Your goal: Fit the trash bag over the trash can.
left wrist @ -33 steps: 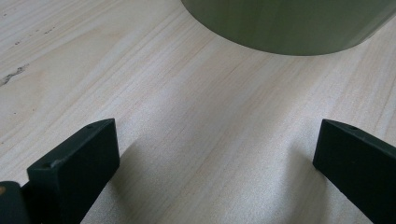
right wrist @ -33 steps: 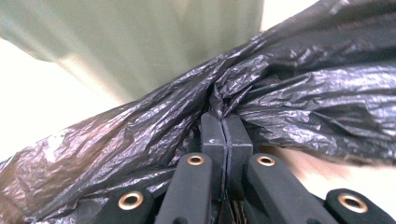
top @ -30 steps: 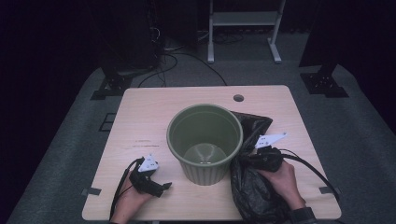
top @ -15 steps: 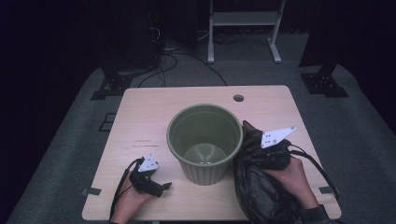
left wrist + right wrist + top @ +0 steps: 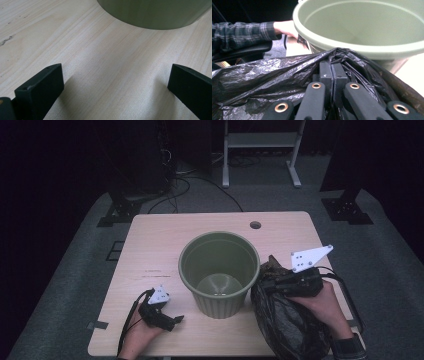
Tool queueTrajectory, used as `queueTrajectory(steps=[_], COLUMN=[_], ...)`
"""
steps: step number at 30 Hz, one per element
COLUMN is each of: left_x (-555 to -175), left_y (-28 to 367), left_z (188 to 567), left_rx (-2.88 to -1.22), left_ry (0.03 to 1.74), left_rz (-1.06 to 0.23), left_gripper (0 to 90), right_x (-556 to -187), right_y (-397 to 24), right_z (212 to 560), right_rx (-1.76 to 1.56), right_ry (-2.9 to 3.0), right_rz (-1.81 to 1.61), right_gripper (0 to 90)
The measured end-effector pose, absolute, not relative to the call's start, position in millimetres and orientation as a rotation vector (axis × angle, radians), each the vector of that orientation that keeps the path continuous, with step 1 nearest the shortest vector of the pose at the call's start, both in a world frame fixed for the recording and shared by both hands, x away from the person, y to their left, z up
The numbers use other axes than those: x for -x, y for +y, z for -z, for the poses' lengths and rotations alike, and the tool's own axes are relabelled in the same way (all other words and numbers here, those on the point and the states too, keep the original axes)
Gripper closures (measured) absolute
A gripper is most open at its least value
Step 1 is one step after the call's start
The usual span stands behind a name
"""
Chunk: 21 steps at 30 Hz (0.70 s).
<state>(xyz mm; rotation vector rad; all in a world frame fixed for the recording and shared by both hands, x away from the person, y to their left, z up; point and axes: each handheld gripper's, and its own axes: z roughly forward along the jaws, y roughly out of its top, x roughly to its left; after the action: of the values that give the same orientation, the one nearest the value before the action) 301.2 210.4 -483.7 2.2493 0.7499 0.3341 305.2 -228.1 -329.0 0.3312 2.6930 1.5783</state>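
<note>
Black plastic bag (image 5: 287, 320) pinched in the right hand-held gripper (image 5: 272, 282) beside the green bin (image 5: 220, 270).

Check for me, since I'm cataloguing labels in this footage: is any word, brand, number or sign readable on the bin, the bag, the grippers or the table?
None can be read.
Green plastic bin: plain wall and rim, no print.
Black plastic bag: no print shows.
Right gripper, shut on the bag: a tiny pale mark on one jaw, too small to read.
Left gripper: plain black jaws.
Wooden table: scuffs, no text.
</note>
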Motion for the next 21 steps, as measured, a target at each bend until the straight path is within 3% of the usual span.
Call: queueTrajectory(steps=[21], left_x=[-301.2], left_y=[210.4], left_z=[483.7], left_rx=[-2.249], left_ry=[0.750], left_rz=[-0.334], left_gripper=[0.0], right_x=[-313.2], right_y=[-209.0], right_z=[280.0], right_rx=[-0.217], right_ry=[2.629], right_rz=[-1.606], right_gripper=[88.9])
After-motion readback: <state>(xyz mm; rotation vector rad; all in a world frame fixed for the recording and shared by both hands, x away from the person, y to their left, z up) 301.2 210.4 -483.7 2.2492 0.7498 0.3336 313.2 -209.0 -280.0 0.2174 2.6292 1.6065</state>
